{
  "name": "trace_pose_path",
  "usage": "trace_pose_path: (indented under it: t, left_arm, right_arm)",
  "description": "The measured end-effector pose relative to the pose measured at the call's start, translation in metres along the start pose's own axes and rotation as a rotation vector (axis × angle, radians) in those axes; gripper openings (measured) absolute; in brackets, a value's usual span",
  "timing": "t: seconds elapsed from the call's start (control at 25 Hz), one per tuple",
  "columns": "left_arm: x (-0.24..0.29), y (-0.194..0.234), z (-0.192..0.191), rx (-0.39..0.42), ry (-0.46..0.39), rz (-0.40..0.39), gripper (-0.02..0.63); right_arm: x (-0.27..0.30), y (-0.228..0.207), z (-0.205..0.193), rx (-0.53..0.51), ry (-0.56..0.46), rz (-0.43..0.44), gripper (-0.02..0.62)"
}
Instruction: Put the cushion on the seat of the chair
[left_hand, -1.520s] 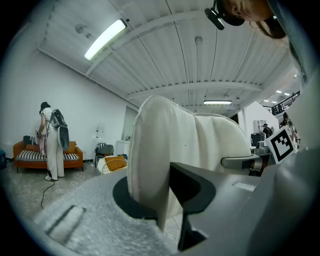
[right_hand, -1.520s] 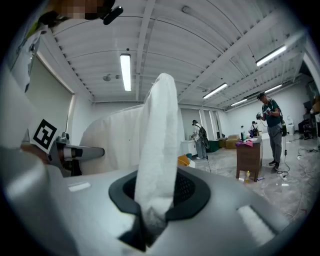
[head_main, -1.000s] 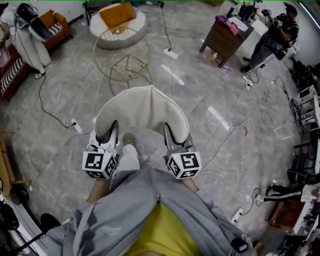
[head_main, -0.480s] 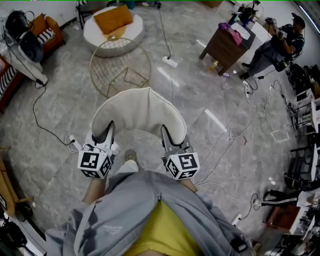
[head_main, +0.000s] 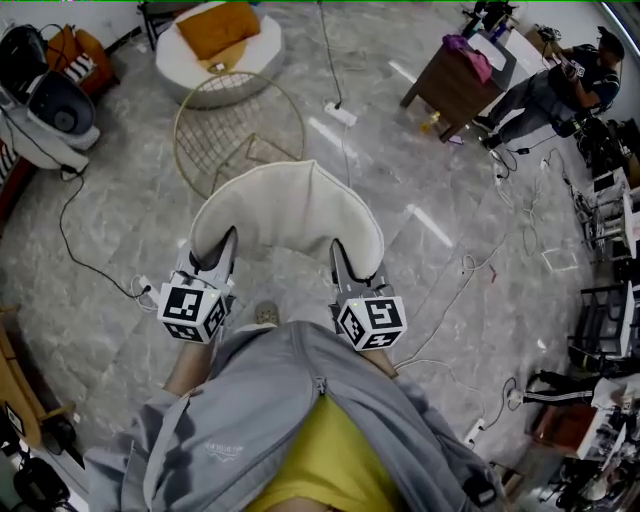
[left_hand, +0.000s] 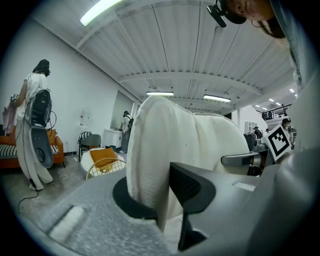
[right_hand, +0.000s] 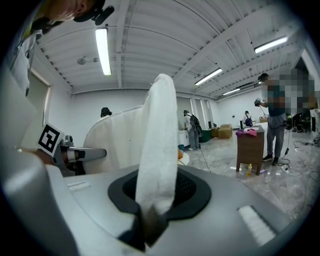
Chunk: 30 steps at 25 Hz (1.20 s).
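A cream fleecy cushion (head_main: 287, 210) hangs bowed between my two grippers, above the grey floor. My left gripper (head_main: 222, 252) is shut on the cushion's left edge and my right gripper (head_main: 341, 262) on its right edge. In the left gripper view the cushion (left_hand: 175, 145) fills the middle and is pinched in my left gripper (left_hand: 161, 197). The right gripper view shows a fold of the cushion (right_hand: 159, 135) clamped in my right gripper (right_hand: 154, 202). The gold wire chair (head_main: 238, 128) stands just beyond the cushion, and the cushion's far edge overlaps its near rim.
Behind the chair is a round white pouf (head_main: 205, 62) bearing an orange cushion (head_main: 218, 28). A brown cabinet (head_main: 452, 88) and a person (head_main: 560, 85) are at the far right. Cables (head_main: 90, 262) and a power strip (head_main: 341, 113) lie on the floor. A garment steamer (head_main: 55, 105) stands left.
Both grippers have carried the cushion forward across the floor, and the wire chair now lies closer to its far edge. The grips look the same.
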<state>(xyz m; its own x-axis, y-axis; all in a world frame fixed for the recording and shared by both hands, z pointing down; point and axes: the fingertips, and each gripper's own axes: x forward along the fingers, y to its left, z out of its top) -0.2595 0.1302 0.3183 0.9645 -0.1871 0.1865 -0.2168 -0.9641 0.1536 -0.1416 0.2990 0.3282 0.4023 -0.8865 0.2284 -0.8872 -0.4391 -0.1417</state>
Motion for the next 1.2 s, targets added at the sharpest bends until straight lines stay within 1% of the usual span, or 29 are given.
trace_pose_path:
  t: [0.24, 0.48, 0.6, 0.76, 0.96, 1.2]
  left_arm:
    - [0.026, 0.018, 0.002, -0.013, 0.007, 0.006, 0.071]
    - [0.066, 0.052, 0.011, -0.033, -0.016, 0.089, 0.071]
    - [0.099, 0.075, 0.016, -0.046, -0.035, 0.148, 0.071]
    - [0.142, 0.11, 0.026, -0.089, -0.056, 0.262, 0.071]
    - [0.194, 0.143, 0.043, -0.122, -0.033, 0.394, 0.072]
    - [0.243, 0.17, 0.04, -0.195, 0.004, 0.536, 0.072]
  right_arm:
    - [0.037, -0.015, 0.005, 0.009, 0.013, 0.008, 0.074]
    - [0.106, -0.032, 0.021, -0.013, 0.016, 0.084, 0.074]
    - [0.155, -0.049, 0.031, -0.033, 0.023, 0.148, 0.074]
    - [0.227, -0.067, 0.052, -0.077, 0.049, 0.272, 0.074]
    - [0.317, -0.091, 0.074, -0.086, 0.111, 0.405, 0.074]
    - [0.399, -0.115, 0.078, -0.106, 0.193, 0.542, 0.075]
